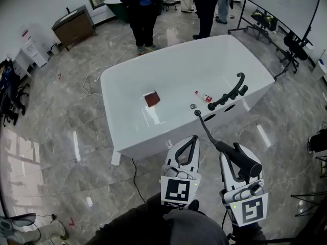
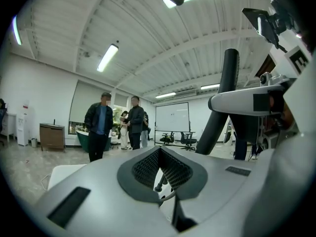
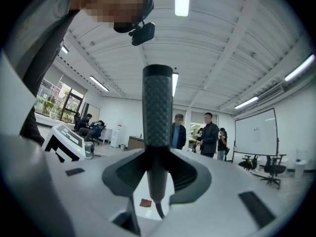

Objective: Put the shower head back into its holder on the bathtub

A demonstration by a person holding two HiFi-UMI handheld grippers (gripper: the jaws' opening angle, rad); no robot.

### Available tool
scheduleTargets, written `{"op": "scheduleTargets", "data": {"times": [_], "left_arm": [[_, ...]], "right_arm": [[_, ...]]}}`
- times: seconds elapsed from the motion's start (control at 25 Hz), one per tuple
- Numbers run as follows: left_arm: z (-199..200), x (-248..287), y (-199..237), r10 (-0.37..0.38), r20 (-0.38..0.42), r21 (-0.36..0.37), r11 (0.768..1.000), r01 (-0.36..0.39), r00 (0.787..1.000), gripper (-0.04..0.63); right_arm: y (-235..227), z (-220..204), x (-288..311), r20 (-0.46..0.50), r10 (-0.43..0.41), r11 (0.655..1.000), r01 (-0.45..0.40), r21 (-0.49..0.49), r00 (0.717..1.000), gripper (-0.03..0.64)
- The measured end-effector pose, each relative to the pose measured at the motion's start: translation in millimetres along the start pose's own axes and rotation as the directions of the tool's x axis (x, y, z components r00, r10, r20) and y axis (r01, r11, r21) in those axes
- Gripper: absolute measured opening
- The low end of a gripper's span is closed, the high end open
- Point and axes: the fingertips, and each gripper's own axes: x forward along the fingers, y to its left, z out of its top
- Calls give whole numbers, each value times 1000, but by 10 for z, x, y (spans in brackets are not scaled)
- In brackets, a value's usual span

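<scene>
Right tool [image 3: 157,158] clamps the shower head [image 3: 158,105] handle, upright between its jaws | left tool [image 2: 159,153] closed, empty | black fitting [image 1: 230,93] on bathtub [image 1: 153,132] rim lies ahead, nearer the clamping side.

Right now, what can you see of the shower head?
The shower head is a slim, dark wand, plastic by the look, with a cross-hatched grip. The right gripper is shut on it and holds it clear of the bathtub, close to the person. A thin dark hose runs from one end down to a fitting on the tub's rim. It is not in a holder yet. Its spray face cannot be seen.
</scene>
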Motion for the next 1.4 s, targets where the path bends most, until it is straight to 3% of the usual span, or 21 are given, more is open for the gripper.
{"op": "scheduleTargets", "data": {"times": [0.24,0.52,1.08,1.4], "left_arm": [[-76,113,178,-36,7,-22,999,36,999,3],[-81,212,323,-49,-7,-41,998,48,999,3],[-65,532,177,-2,-51,12,1000,3,999,3],[-63,771,-10,37,-73,44,998,-34,997,3]], "right_arm": [[-7,37,234,1,-38,999,38,8,999,141],[23,144,455,4,-25,1000,25,-6,1000,141],[-358,98,485,66,15,999,-17,30,998,141],[-646,-68,435,51,50,997,-52,49,997,141]]}}
